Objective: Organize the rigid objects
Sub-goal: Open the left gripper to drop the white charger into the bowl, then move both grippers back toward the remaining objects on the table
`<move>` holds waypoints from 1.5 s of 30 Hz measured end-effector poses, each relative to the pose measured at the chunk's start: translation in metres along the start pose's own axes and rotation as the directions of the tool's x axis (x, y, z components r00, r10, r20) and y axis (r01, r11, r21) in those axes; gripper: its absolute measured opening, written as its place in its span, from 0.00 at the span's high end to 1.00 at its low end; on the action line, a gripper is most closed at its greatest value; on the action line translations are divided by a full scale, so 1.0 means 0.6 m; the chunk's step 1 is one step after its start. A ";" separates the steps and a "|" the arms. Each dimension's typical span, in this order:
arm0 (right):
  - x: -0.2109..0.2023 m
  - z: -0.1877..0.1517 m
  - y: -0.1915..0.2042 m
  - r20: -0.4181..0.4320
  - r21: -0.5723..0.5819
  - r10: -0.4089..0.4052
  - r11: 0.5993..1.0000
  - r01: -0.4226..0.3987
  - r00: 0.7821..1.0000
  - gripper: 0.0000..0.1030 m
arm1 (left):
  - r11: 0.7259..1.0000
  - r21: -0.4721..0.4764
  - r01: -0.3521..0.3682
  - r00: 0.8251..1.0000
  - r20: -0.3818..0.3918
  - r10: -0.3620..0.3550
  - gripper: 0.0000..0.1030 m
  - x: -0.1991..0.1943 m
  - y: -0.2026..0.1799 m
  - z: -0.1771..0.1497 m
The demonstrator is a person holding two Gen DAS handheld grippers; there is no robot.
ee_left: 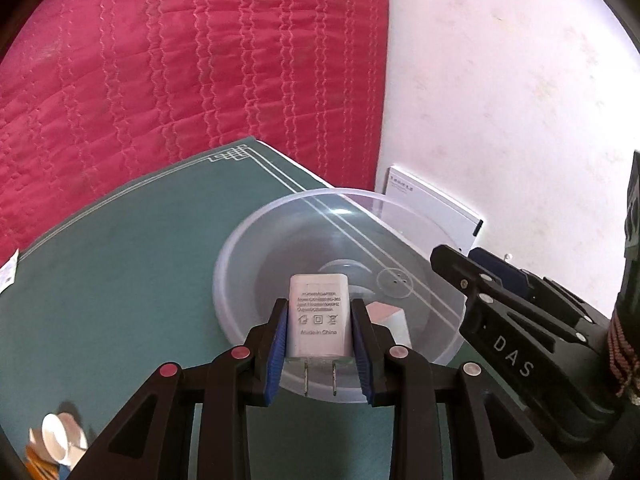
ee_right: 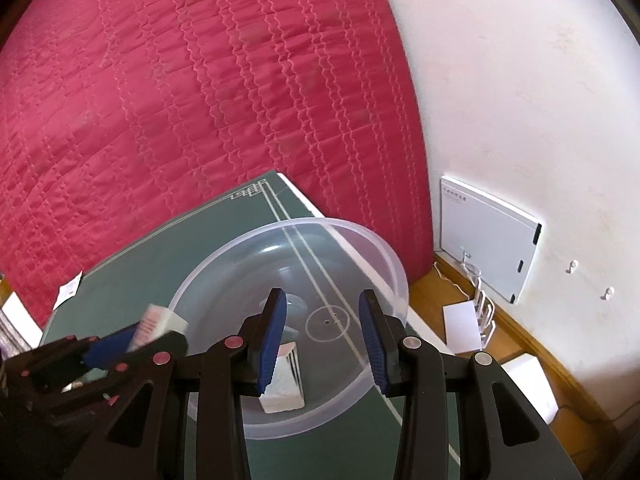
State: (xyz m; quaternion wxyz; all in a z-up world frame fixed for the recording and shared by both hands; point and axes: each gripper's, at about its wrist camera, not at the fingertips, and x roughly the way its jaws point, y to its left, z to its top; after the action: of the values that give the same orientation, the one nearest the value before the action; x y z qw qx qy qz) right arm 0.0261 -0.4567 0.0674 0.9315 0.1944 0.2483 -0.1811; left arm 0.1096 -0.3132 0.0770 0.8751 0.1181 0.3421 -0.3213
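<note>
My left gripper (ee_left: 319,322) is shut on a white power adapter (ee_left: 318,314), prongs pointing back toward the camera, held over the near rim of a clear plastic bowl (ee_left: 248,248). A small white and pink box (ee_right: 282,386) lies inside the bowl (ee_right: 376,256). My right gripper (ee_right: 323,320) is open and empty above the bowl, over the box. The left gripper with the adapter (ee_right: 158,322) shows at the bowl's left rim in the right wrist view. The right gripper's body (ee_left: 500,312) shows at the right in the left wrist view.
The bowl stands on a green mat (ee_left: 120,260) with white lines. A red quilted cover (ee_left: 180,60) lies behind. A white device (ee_right: 488,236) leans on the wall beside cables and white boxes (ee_right: 528,376). Small items (ee_left: 56,440) lie at the mat's near left.
</note>
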 end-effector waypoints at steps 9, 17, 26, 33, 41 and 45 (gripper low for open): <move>0.001 -0.003 -0.007 0.002 0.007 -0.014 1.000 0.014 1.000 0.59 | 0.993 -0.036 -0.113 0.993 0.025 0.114 0.11 -0.014 0.038 -0.021; 0.006 -0.008 -0.005 -0.004 -0.008 -0.028 1.000 0.028 1.000 0.59 | 0.967 -0.090 -0.237 0.972 -0.010 0.237 0.10 -0.030 0.068 -0.053; 0.008 -0.016 0.008 -0.005 -0.042 -0.019 0.999 0.019 1.000 0.59 | 0.946 -0.088 -0.311 0.949 0.019 0.314 0.05 -0.058 0.082 -0.065; 0.005 -0.021 0.021 0.004 -0.078 -0.010 0.997 0.010 1.000 0.59 | 0.935 -0.082 -0.345 0.937 0.028 0.349 0.04 -0.072 0.095 -0.080; -0.005 -0.031 0.045 0.005 -0.136 0.025 0.990 -0.024 1.000 0.58 | 0.924 -0.088 -0.372 0.925 0.046 0.377 0.02 -0.097 0.109 -0.101; -0.015 -0.034 0.058 -0.001 -0.154 0.058 0.986 -0.058 0.998 0.54 | 0.918 -0.107 -0.382 0.921 0.041 0.388 0.01 -0.108 0.120 -0.109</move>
State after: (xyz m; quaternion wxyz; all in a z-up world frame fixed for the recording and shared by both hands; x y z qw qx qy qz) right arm 0.0258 -0.4152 0.0655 0.9491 0.1285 0.2540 -0.1346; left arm 0.0857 -0.1989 0.0714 0.9360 0.1305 0.3002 -0.1295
